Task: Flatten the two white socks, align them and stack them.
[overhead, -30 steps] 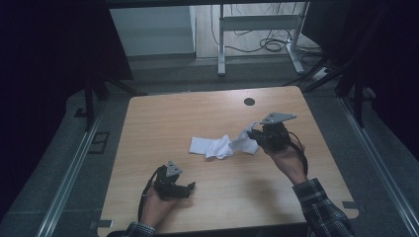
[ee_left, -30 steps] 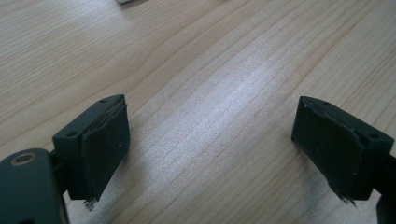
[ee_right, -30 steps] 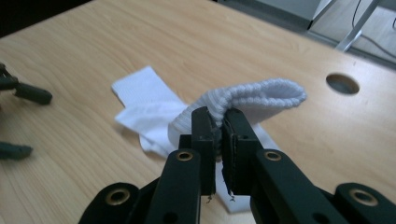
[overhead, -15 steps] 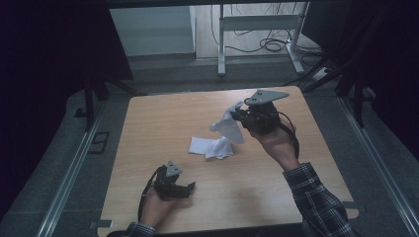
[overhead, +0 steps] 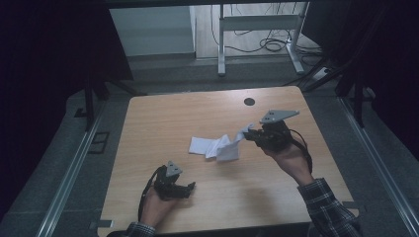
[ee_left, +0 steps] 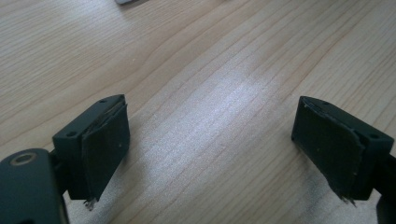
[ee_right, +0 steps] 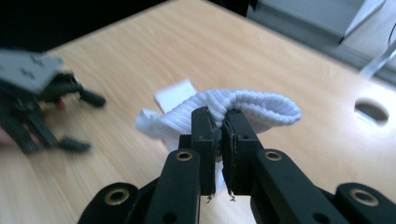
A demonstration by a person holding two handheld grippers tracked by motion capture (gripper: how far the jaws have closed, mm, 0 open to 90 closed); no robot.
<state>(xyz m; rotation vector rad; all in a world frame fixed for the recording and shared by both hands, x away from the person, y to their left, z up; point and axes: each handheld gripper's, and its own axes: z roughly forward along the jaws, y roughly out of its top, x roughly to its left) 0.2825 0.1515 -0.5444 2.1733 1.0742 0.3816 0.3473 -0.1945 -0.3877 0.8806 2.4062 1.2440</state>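
Note:
A white ribbed sock [overhead: 217, 147] lies crumpled in the middle of the wooden table [overhead: 163, 118]. My right gripper [overhead: 248, 134] is shut on one end of it and holds that end a little off the wood. In the right gripper view the pads [ee_right: 218, 122] pinch a fold of the sock [ee_right: 254, 105], and its other end lies flat farther off. My left gripper [overhead: 190, 187] rests near the front left of the table, apart from the sock. Its jaws [ee_left: 212, 144] stand wide open over bare wood with nothing between them.
A round cable hole [overhead: 249, 101] sits near the table's far edge, and it is also in the right gripper view [ee_right: 371, 111]. Metal desk legs and cables [overhead: 257, 34] stand on the floor beyond. The surroundings are dark.
The right gripper lifted the sock's end up and toward the far edge, then came back down and nearer to me, still shut on it. The left gripper stayed put.

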